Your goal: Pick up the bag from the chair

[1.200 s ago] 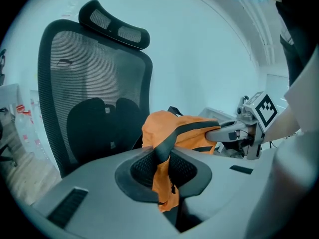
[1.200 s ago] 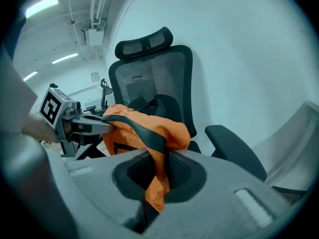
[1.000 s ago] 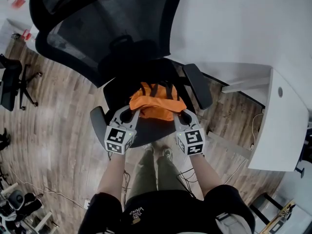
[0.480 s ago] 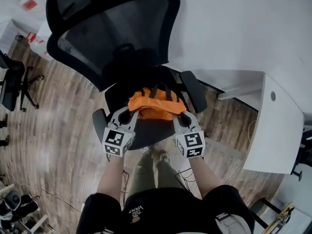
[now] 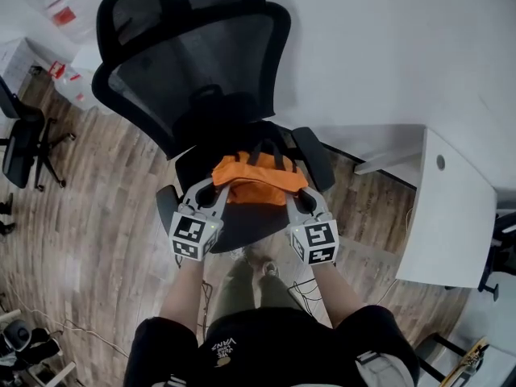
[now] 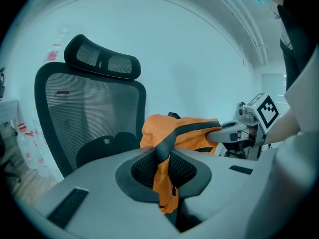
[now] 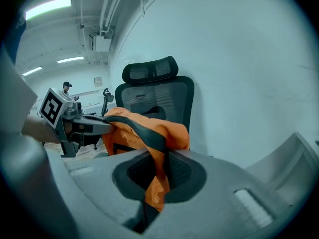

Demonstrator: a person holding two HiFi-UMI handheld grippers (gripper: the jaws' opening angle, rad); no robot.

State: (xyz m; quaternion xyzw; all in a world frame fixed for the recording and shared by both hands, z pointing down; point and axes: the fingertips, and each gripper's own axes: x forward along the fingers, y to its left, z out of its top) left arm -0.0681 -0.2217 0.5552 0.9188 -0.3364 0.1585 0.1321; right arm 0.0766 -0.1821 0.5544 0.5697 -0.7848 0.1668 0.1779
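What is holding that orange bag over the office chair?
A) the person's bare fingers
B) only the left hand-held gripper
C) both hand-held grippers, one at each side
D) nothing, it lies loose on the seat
C: the left hand-held gripper and the right hand-held gripper each have their jaws shut on a fold of the orange bag, as both gripper views show.

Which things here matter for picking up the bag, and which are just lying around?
Job in hand: orange bag; mesh office chair; left gripper; right gripper.
Just lying about: white desk; second black chair.
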